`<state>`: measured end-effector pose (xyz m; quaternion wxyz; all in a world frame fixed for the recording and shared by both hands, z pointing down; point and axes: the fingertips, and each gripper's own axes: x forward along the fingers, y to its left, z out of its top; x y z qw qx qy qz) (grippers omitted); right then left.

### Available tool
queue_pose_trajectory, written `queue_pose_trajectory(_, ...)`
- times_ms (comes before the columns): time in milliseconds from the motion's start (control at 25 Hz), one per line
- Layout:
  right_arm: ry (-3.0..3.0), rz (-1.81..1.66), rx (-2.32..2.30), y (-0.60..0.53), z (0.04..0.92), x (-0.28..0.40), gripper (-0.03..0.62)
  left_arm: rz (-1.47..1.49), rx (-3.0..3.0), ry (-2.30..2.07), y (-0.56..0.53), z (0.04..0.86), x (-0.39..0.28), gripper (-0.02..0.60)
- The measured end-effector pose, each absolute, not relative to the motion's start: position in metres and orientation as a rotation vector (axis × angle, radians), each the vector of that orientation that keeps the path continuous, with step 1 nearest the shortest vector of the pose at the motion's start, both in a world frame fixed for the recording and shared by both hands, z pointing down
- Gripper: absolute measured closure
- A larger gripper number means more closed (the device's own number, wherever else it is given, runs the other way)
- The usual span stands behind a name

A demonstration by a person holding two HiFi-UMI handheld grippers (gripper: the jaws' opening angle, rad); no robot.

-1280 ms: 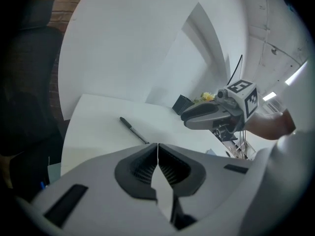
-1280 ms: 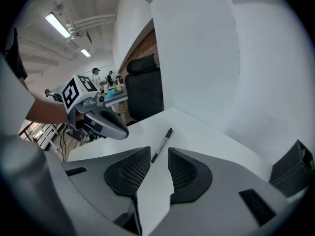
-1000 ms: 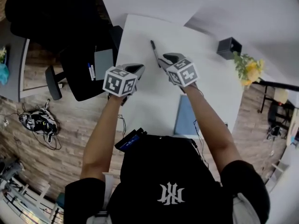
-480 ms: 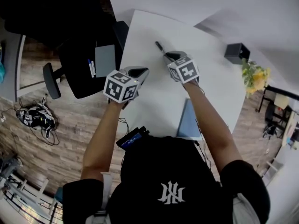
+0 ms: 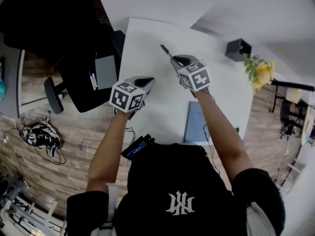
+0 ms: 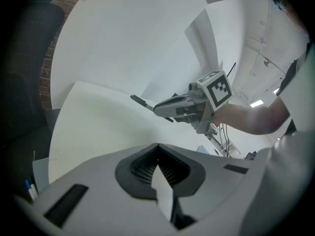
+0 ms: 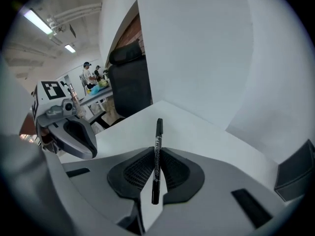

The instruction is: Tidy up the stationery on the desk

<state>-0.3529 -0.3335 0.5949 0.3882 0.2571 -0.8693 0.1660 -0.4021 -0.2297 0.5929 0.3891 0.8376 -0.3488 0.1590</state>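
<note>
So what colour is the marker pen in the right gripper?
Black marker pen, white lettering along it; clearest in the right gripper view.

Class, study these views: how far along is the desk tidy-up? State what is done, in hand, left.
Done: nothing visibly put away. In hand: the right gripper has just been closing its jaws and pinches the black pen; the left gripper is shut, empty. Left: stowing the pen, perhaps in the black box, and the blue folder.
</note>
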Motion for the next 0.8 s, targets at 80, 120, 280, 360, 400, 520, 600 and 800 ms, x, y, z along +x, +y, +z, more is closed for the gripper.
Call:
queue_pose_trajectory(80, -2.233, 0.436, 0.718, -0.331, 0.578, -0.326, 0.53, 0.43, 2.146, -0.875, -0.224, 0.59, -0.391, 0.578)
queue_pose_trajectory(120, -2.241, 0.452, 0.752, -0.326, 0.571, -0.31, 0.53, 0.446, 2.153, -0.865, -0.219, 0.59, -0.384, 0.578)
queue_pose_trajectory(280, -2.286, 0.588, 0.872, -0.292, 0.547, -0.238, 0.53, 0.48, 2.154, -0.814, -0.195, 0.587, -0.351, 0.578)
queue_pose_trajectory(360, -2.282, 0.639, 0.94, -0.272, 0.545, -0.197, 0.53, 0.499, 2.164, -0.807, -0.182, 0.585, -0.333, 0.578)
queue_pose_trajectory(400, -2.271, 0.662, 0.973, -0.261, 0.547, -0.175, 0.53, 0.51, 2.17, -0.803, -0.175, 0.584, -0.324, 0.578)
queue_pose_trajectory(520, -2.236, 0.739, 1.059, -0.226, 0.558, -0.117, 0.53, 0.549, 2.177, -0.787, -0.154, 0.587, -0.297, 0.578)
queue_pose_trajectory(600, -2.212, 0.786, 1.105, -0.203, 0.569, -0.086, 0.53, 0.569, 2.171, -0.78, -0.14, 0.593, -0.28, 0.578)
queue_pose_trajectory(800, -2.165, 0.912, 1.162, -0.157, 0.603, -0.038, 0.53, 0.605, 2.137, -0.812, -0.11, 0.612, -0.249, 0.578)
